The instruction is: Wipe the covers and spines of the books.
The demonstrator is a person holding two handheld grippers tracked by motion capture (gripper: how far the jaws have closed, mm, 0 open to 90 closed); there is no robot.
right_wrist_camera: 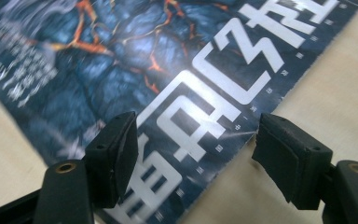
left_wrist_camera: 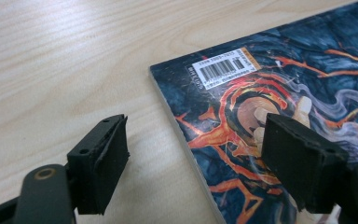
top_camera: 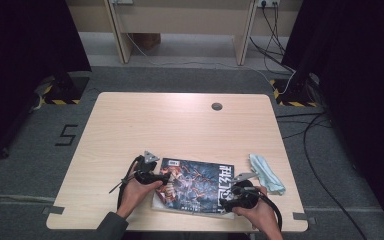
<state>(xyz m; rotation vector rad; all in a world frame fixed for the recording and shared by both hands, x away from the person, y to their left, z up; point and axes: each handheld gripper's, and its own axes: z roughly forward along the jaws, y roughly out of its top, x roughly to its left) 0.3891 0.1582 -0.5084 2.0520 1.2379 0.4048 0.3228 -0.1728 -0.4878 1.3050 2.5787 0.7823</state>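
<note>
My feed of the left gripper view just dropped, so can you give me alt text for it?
The left gripper is open, its two black jaws straddling the left edge of a magazine lying flat on the wooden table. One jaw is over bare wood, the other over the dark blue and orange cover. A white barcode label sits near the magazine's corner.
</note>
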